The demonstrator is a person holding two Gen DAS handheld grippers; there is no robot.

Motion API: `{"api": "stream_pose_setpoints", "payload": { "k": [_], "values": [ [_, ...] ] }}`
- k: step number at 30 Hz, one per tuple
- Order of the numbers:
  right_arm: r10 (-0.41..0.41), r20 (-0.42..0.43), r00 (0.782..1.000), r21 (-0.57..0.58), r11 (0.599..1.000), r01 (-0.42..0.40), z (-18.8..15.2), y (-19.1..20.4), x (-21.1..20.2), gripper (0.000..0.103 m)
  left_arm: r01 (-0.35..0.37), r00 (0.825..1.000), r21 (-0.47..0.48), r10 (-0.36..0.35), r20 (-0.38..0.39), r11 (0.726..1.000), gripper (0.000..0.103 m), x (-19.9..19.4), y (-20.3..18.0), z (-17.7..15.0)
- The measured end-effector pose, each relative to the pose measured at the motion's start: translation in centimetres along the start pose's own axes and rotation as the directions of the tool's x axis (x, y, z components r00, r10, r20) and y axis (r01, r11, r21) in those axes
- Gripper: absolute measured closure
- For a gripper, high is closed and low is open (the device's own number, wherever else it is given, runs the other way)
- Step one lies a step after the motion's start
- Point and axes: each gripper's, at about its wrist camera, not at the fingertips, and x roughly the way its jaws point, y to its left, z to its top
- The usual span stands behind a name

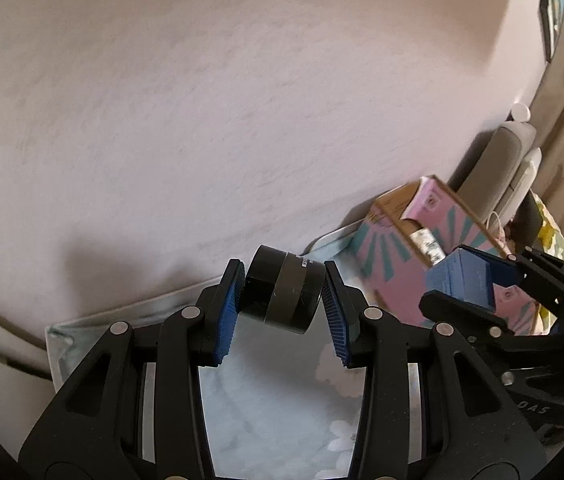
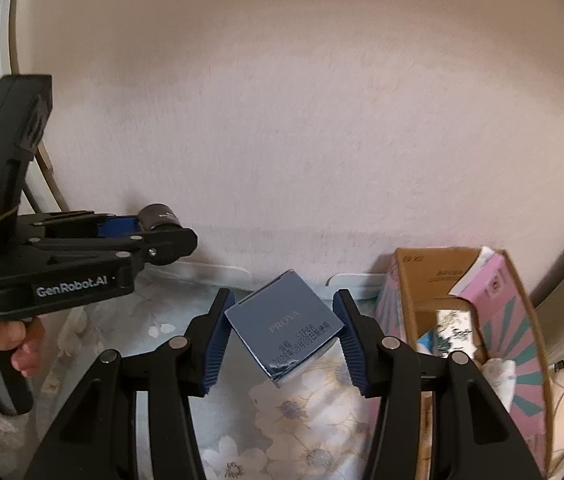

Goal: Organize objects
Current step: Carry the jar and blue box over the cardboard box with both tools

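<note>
Both hands are loaded and off the bed at the same time, which is where I'd start worrying. The left gripper (image 1: 282,300) is clamped on a black jar (image 1: 284,289) lying sideways between its blue pads, pinched across the flat ends, and it sits right out at the tips; a round, glossy thing held that far forward could roll or squirt out if the squeeze eases at all. The right gripper (image 2: 284,334) is closed on a blue box (image 2: 286,330) turned corner-up, so the pads seem to bear on edges more than on flat faces, and I'd guess it could twist or slide down onto the floral bedspread (image 2: 302,412). The pink cardboard box (image 2: 498,308) stands just to the right with its flaps up and already has a wrapped tube (image 2: 456,330) and other bits in it. If that is where these go, a flap could catch the blue box on the way in, or the contents could leave it perched crooked. The two tools are near each other too, so crossing toward the same opening risks a knock
</note>
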Motion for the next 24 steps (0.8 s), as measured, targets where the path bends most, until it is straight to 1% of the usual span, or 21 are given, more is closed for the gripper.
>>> {"api": "stream_pose_setpoints", "payload": {
  "k": [2,4,9,16,20,24],
  "values": [
    [-0.007,0.005,1.0,0.003,1.0,0.007,0.8,-1.0,-1.6,0.056,0.013,1.0,0.016,-0.013,0.004,1.0,0.067,-0.3,-0.8,0.7],
    [-0.015,0.002,1.0,0.008,1.0,0.015,1.2,-1.9,-2.3,0.056,0.033,0.999,0.033,-0.033,0.008,0.999,0.067,-0.4,-1.8,1.6],
    [-0.062,0.008,0.998,0.045,0.997,0.061,1.3,-4.8,-4.6,0.056,0.07,0.997,0.088,-0.071,0.003,0.994,0.067,0.0,-4.6,3.0],
    [-0.143,-0.009,0.99,0.108,0.984,0.143,-0.6,-9.3,-6.5,0.056,0.146,0.989,0.177,-0.143,-0.029,0.973,0.067,2.0,-10.0,4.5],
    [-0.181,-0.027,0.983,0.151,0.971,0.183,-2.0,-11.8,-7.1,0.056,0.197,0.98,0.225,-0.189,-0.059,0.954,0.067,3.7,-13.6,5.0],
    [-0.216,-0.053,0.975,0.191,0.956,0.222,-3.4,-14.1,-7.8,0.056,0.227,0.974,0.271,-0.213,-0.08,0.935,0.067,5.3,-16.6,5.0]
  ]
}}
